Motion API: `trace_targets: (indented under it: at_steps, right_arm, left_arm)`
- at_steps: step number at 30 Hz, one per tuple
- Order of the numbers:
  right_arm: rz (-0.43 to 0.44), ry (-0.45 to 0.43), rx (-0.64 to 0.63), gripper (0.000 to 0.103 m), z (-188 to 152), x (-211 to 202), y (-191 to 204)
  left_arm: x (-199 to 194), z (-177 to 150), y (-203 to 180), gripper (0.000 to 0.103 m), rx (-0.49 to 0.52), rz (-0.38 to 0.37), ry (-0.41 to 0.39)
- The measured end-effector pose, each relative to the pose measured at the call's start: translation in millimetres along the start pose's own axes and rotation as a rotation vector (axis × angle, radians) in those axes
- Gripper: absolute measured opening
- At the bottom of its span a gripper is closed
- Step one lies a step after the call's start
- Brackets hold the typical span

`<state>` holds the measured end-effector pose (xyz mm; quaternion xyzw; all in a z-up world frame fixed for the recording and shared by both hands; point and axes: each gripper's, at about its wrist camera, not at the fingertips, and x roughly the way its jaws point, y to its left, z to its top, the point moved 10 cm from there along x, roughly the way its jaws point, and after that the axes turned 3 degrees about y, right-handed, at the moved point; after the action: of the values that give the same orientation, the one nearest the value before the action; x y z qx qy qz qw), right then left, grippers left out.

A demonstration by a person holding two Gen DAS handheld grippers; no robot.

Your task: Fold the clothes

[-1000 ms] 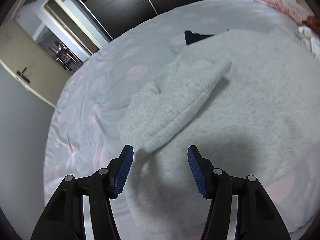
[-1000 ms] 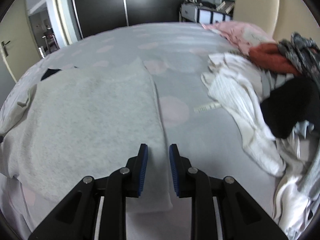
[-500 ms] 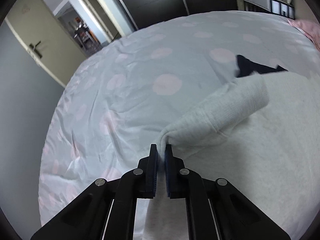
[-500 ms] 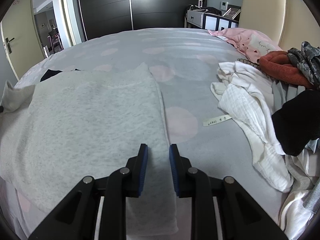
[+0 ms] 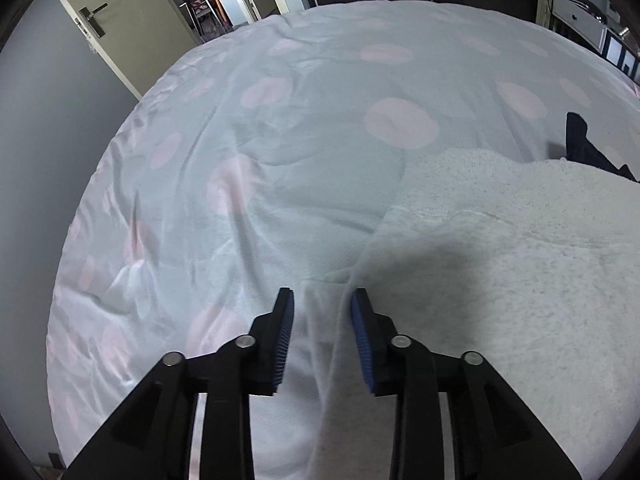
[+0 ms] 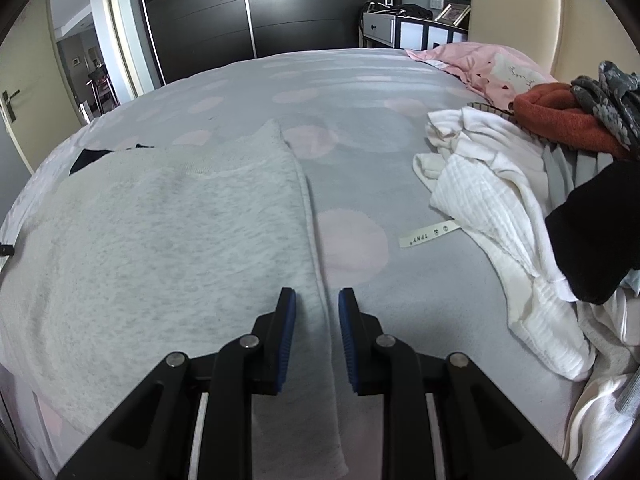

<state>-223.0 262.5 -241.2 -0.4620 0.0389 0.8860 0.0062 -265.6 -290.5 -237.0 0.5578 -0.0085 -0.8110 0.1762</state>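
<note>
A pale grey fleecy sweater (image 6: pixel 160 240) lies spread flat on a bed covered with a light grey quilt with pink dots (image 5: pixel 280 140); no boxes or baskets show in either view. A dark navy piece of cloth (image 5: pixel 580 144) peeks out from under the sweater's far edge. To the right, well apart from the sweater, sits a heap of clothes: a white waffle-textured garment (image 6: pixel 492 216), a rust-orange knit (image 6: pixel 560 120), a black garment (image 6: pixel 596 232) and a pink pillow (image 6: pixel 492 68). A white label strip (image 6: pixel 428 234) lies on the quilt between the sweater and the heap.

The left gripper (image 5: pixel 322 320) points forward low over the sweater's left edge. Its blue-padded jaws stand apart, with the folded side edge of the sweater running between them; nothing is clamped.

The right gripper (image 6: pixel 317 316) is level over the sweater's right edge. Its jaws are parted a little, straddling the sweater's side seam without pinching it.
</note>
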Motion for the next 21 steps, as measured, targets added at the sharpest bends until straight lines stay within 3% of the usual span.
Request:
trace_targets:
  at_steps: [4,10,11,13,15,21]
  right_arm:
    - [0.028,-0.002,0.048,0.022,0.2,-3.9,-3.3]
    - [0.115,0.013,0.162,0.023,-7.5,-15.6,-8.3]
    - [0.126,0.011,0.187,0.024,-9.5,-19.0,-10.7]
    - [0.146,0.006,0.238,0.039,-13.4,-25.9,-15.7]
    - [0.165,0.015,0.286,0.044,-19.0,-31.6,-20.2]
    - [0.191,0.071,0.383,0.045,-42.3,-38.9,-28.0]
  left_arm:
    - [-6.0,-11.4,12.7,0.037,-0.043,-0.008,-0.007]
    - [-16.3,-67.5,21.3,0.048,-0.189,-0.111,0.01]
    - [-18.1,-76.7,22.7,0.049,-0.213,-0.128,0.013]
    - [-21.8,-95.1,25.6,0.049,-0.262,-0.162,0.019]
    - [-25.6,-113.2,28.5,0.049,-0.311,-0.197,0.024]
    - [-36.6,-161.8,35.0,0.049,-0.445,-0.299,0.04]
